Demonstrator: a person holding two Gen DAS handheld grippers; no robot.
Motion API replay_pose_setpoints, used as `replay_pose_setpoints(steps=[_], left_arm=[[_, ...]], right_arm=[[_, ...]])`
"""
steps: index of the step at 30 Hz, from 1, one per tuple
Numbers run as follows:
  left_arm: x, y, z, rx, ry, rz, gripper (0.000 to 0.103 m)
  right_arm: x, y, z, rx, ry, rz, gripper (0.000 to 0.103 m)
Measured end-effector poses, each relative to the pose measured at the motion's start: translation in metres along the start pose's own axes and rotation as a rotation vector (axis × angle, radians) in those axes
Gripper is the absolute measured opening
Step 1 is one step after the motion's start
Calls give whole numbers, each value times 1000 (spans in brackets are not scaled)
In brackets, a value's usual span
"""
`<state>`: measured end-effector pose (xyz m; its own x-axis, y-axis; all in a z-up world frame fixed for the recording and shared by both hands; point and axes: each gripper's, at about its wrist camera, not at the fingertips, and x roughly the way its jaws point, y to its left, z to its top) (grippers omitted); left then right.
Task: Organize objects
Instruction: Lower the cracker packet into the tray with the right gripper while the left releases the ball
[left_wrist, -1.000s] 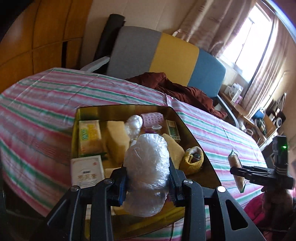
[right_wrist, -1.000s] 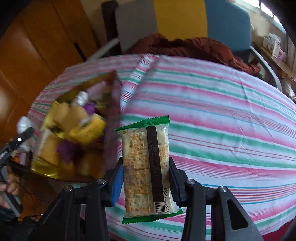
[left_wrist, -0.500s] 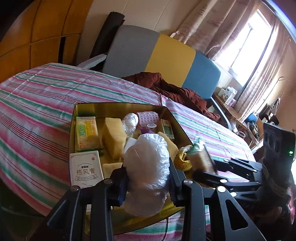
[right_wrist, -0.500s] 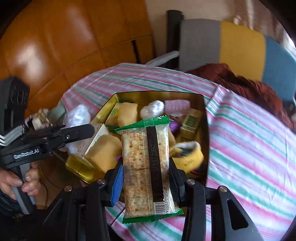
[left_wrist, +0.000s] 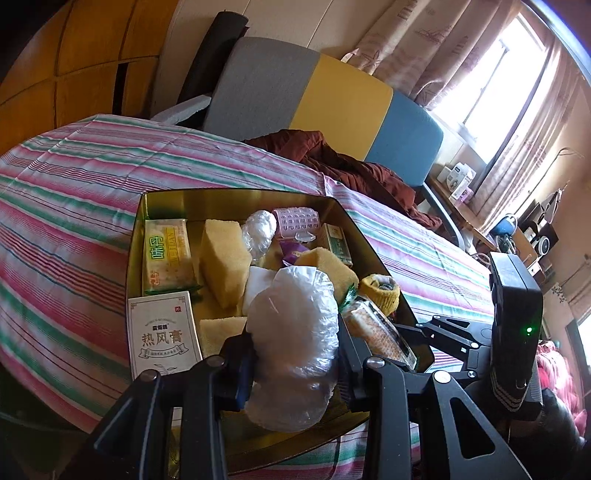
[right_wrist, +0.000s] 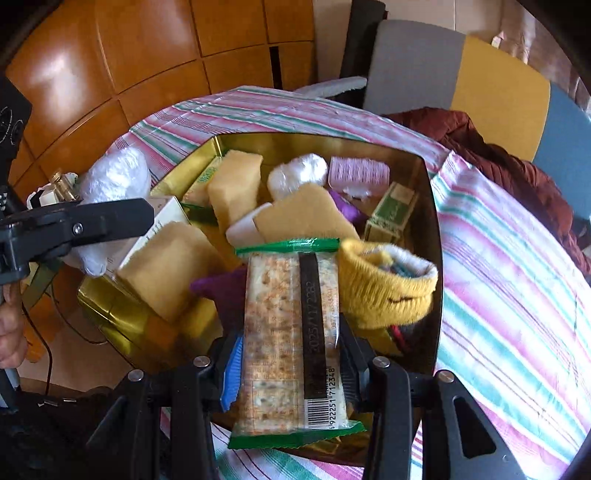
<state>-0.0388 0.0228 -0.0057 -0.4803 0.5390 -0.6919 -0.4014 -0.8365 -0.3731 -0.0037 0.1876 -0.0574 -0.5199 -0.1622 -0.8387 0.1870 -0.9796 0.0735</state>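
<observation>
The cracker pack, in a clear wrapper with green ends, stands clamped between the jaws of the right gripper, its barcode end below the pads and its top green seam above them. It hangs over the near part of the gold tin. Just right of the pack, past the right jaw, lies a yellow sock; just left, past the left jaw, a purple wrapper and a yellow sponge. Ahead of the jaws sit another sponge, a green box, a pink roller and a small plastic wad.

The left gripper is clenched on a crumpled plastic bag, which bulges above and below its pads over the tin's near edge. Ahead and left of these jaws lie a white box with printed characters and a green-and-yellow biscuit pack. Straight ahead stands a tall sponge. To the right of the jaws the cracker pack shows edge-on, held by the right gripper, whose black body rises at the far right.

The tin rests on a table under a striped cloth. Beyond the table stands a grey, yellow and blue chair with a dark red garment draped at its seat. In the right wrist view a hand grips the left gripper's handle at the far left.
</observation>
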Motion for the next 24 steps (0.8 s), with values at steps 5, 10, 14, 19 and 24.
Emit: replay_pose_setpoints(steps=[5,10,14,19,24], left_arm=[[6,-5,3,18,5,7,36],[9,-4,7,12,7,9,36],[12,-4,7,14,12,10,36],[17,-8,8,26,18,5,36],[25,-17,8,40,35,-13,36]], right_arm=[[1,-6,-4,41,7,-1,45],[-14,-16,-11,113,-18,40,52],[-29,-19,-17,135,-43,48,52],[-35,-10,-17,113,-55,72,44],[-8,1,-14,86,11,21,43]])
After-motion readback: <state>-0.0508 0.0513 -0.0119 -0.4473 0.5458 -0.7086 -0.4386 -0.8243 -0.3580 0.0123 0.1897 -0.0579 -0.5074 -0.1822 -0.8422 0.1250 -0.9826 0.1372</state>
